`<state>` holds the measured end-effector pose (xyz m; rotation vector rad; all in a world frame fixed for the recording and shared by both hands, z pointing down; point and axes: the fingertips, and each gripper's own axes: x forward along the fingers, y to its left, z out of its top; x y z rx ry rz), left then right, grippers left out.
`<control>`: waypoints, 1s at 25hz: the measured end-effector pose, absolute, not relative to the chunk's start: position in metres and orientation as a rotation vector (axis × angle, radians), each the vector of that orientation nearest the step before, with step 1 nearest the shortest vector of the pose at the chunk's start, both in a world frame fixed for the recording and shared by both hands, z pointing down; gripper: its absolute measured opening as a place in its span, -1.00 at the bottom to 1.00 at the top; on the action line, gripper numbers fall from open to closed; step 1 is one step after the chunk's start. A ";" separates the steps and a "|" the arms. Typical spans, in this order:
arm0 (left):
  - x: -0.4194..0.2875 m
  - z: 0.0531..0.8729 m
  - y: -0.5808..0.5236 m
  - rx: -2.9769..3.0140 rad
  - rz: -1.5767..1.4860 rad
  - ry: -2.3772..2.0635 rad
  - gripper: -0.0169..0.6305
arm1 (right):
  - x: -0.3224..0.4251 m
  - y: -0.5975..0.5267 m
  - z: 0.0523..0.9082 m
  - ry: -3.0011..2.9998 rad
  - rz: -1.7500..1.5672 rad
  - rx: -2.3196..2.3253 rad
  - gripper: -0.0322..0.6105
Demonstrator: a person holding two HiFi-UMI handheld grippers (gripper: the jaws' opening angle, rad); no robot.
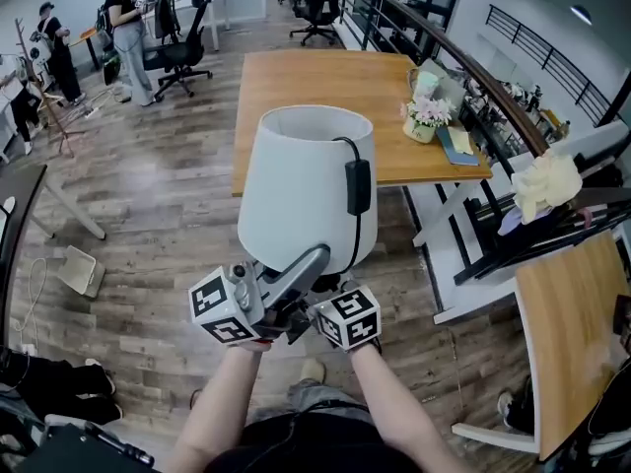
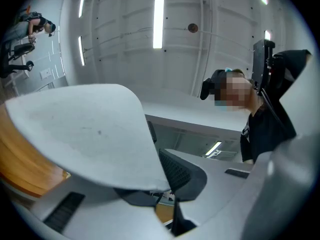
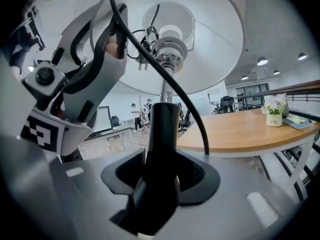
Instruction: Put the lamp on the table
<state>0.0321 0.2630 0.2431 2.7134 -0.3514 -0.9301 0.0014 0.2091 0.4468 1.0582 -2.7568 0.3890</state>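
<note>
Black stem [image 3: 162, 134] clamped by right gripper [image 3: 161, 176] shows only in its view; left gripper [image 2: 160, 186] pinches lampshade [image 1: 301, 185]

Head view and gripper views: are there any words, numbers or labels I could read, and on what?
No readable text anywhere.
Lamp: no print.
Marker cubes: black-and-white square patterns, no letters.
Flower pot: a mark too small to read.

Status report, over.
Left gripper on shade rim, right gripper clamped on stem. Lamp held up, not yet on table. Flower pot at its right edge.
</note>
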 end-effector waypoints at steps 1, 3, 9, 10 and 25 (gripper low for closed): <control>0.034 0.244 0.256 2.717 -0.927 -0.361 -0.89 | 0.002 0.202 0.447 -2.763 0.392 1.046 -0.29; 0.037 0.245 0.242 2.718 -0.926 -0.378 -0.89 | 0.005 0.189 0.448 -2.775 0.394 1.022 -0.29; 0.047 0.247 0.205 2.713 -0.932 -0.401 -0.89 | 0.014 0.154 0.451 -2.781 0.397 0.998 -0.29; 0.048 0.247 0.199 2.713 -0.928 -0.404 -0.88 | 0.014 0.149 0.451 -2.783 0.403 0.996 -0.29; 0.045 0.255 0.056 2.704 -0.900 -0.321 -0.88 | 0.013 0.006 0.459 -2.754 0.434 1.070 -0.29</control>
